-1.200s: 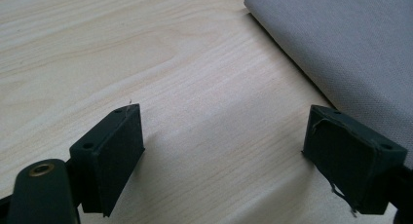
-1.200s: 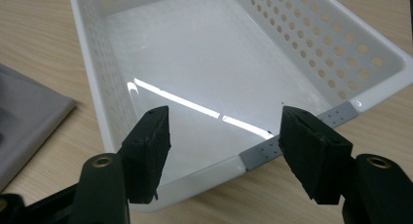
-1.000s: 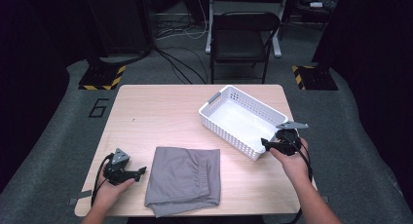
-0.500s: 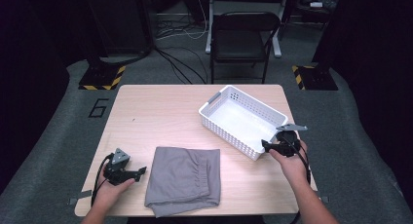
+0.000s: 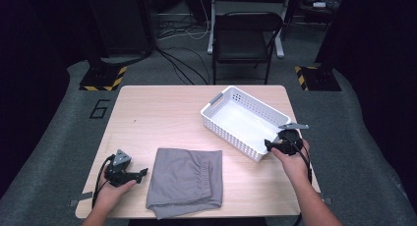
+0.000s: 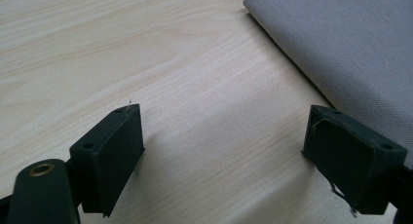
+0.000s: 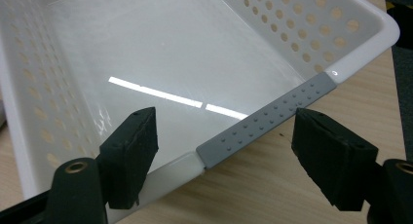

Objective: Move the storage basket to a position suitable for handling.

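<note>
The folded grey cloth (image 5: 186,182) is taken as the reference landmark; it lies flat on the wooden table (image 5: 162,118), near the table's front edge.

Just beside the cloth, on the side of the person's left hand (image 5: 112,192), the left gripper (image 5: 140,174) is held low over the table with its jaws pointed toward the cloth. In the left gripper view the left gripper (image 6: 224,156) is seen with its jaws spread wide, bare wood between them and nothing gripped. One black pad (image 6: 351,153) is positioned at the cloth (image 6: 341,48) edge (contact cannot be confirmed), and the other pad is set over bare wood, apart from the cloth.

Beyond the cloth, toward the person's right and farther back, a white perforated basket (image 5: 222,129) is placed at an angle on the table. It is empty, and a grey handle strip is fitted at each short end.

At the basket end farthest from the cloth, the right gripper (image 5: 273,145) is held by the right hand (image 5: 291,159). In the right gripper view the right gripper (image 7: 224,146) is seen with its jaws spread wide on either side of the grey dotted handle strip (image 7: 272,118) of the basket (image 7: 29,117) rim; nothing is clamped, and neither pad is seen touching the strip.

Well beyond the cloth, past the table's far edge, a black folding chair (image 5: 244,39) is stationed on the grey floor. Cables (image 5: 184,64) are laid across the floor beside it.
</note>
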Tool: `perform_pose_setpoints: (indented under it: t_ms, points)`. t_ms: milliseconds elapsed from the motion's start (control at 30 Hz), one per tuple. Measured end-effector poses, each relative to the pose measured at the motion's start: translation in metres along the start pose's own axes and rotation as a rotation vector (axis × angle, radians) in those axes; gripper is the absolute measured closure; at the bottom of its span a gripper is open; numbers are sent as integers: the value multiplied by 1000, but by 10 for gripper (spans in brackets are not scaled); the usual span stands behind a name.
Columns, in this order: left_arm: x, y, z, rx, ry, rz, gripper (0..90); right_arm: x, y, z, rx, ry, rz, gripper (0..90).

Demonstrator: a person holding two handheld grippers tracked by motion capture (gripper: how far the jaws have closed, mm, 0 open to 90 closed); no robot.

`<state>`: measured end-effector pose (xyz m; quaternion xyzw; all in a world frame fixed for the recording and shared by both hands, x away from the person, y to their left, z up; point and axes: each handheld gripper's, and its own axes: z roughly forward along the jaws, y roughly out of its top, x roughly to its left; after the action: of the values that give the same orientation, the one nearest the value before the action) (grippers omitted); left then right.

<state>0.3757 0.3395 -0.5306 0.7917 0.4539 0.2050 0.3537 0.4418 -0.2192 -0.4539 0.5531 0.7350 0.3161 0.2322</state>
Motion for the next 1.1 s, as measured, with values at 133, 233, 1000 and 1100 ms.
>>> perform_pose_setpoints:
  t_ms: [133,233,1000,1100]
  points:
    - [0,0,0,0,0,0,142,-3,3,3,5,-19,10,254]
    - [0,0,0,1,0,0,142,-4,4,5,5,-26,23,255]
    - [0,0,0,-1,0,-1,142,-7,25,27,48,-36,26,335]
    - [0,0,0,2,-1,-2,142,-4,31,31,57,-37,14,355]
